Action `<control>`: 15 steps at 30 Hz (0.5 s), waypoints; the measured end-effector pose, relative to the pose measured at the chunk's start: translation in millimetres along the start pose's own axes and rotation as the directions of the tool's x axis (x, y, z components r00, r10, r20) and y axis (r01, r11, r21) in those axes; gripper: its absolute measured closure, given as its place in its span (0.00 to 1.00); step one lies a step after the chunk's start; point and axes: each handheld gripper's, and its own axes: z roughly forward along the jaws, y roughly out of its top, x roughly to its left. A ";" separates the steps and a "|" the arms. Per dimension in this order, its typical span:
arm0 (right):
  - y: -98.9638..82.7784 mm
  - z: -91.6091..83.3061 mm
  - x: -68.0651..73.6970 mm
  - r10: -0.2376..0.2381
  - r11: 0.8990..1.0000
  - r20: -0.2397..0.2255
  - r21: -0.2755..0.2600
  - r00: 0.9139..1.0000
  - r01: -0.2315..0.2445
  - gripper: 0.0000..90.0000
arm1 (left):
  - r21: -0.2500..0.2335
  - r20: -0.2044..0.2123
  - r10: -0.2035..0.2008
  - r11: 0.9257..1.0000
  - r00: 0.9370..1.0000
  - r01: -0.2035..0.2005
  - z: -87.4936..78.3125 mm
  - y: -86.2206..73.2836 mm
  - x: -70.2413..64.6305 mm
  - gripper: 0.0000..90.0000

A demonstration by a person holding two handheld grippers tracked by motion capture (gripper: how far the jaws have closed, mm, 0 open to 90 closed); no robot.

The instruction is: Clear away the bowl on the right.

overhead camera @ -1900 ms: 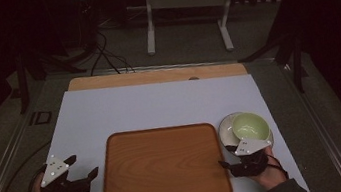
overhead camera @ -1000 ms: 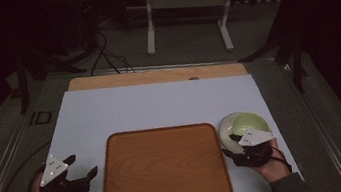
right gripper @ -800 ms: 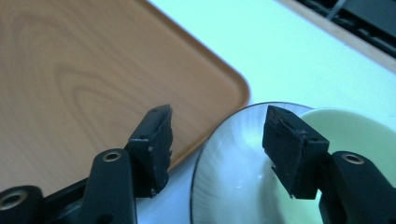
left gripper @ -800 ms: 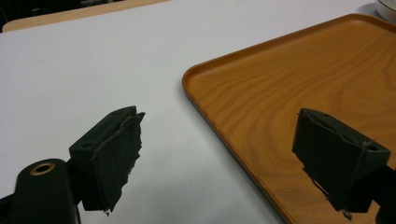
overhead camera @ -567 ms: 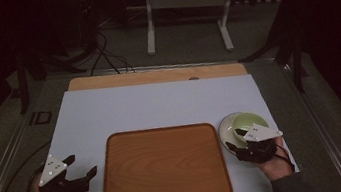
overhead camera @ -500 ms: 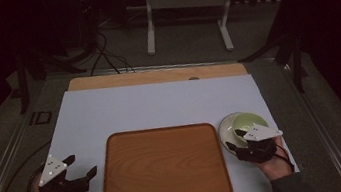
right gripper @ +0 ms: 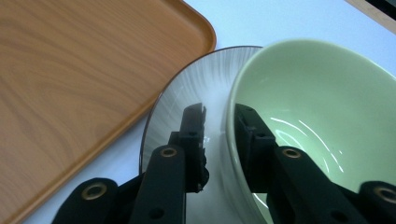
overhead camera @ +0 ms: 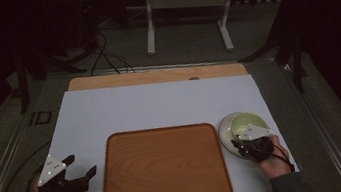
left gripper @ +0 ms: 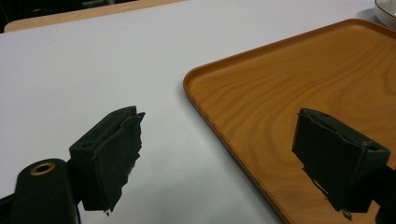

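high view: one tray (overhead camera: 163, 167), one plate (overhead camera: 226, 136), one bowl (overhead camera: 245, 123) pinched by right tool (overhead camera: 246, 142); left tool (overhead camera: 80, 169) spread.

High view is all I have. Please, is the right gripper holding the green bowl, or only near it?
Observer: The right gripper straddles the bowl's near rim: one jaw inside, one outside over the plate.
Operator: Is it closed on the rim?
Observer: The jaws stand close around the rim, but I cannot tell if they press it.
Operator: And the left gripper?
Observer: The left gripper is wide open, holding nothing, with the tray's corner ahead.
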 end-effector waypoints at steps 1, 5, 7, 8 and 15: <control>0.2 0.4 -0.5 0.003 1.000 0.002 0.006 1.000 -0.003 0.85 | -0.001 0.000 -0.001 1.000 1.000 0.001 -0.1 0.0 0.0 0.17; -1.4 5.6 -1.2 0.003 0.999 -0.008 0.041 1.000 -0.002 0.89 | -0.004 -0.001 -0.006 1.000 1.000 0.006 -0.3 -0.2 0.4 0.17; -1.9 7.0 -1.5 -0.002 0.999 -0.024 0.043 1.000 0.003 0.91 | -0.005 -0.001 -0.009 1.000 1.000 0.009 -0.3 -0.3 0.4 0.17; -1.3 6.9 -0.6 -0.013 0.999 -0.018 0.050 1.000 0.014 0.91 | -0.005 0.000 -0.009 1.000 1.000 0.009 -0.3 -0.3 0.5 0.17; -0.9 6.7 1.8 -0.049 0.998 -0.004 0.045 0.999 0.049 0.92 | -0.006 -0.001 -0.013 1.000 1.000 0.013 -0.6 -0.5 1.2 0.17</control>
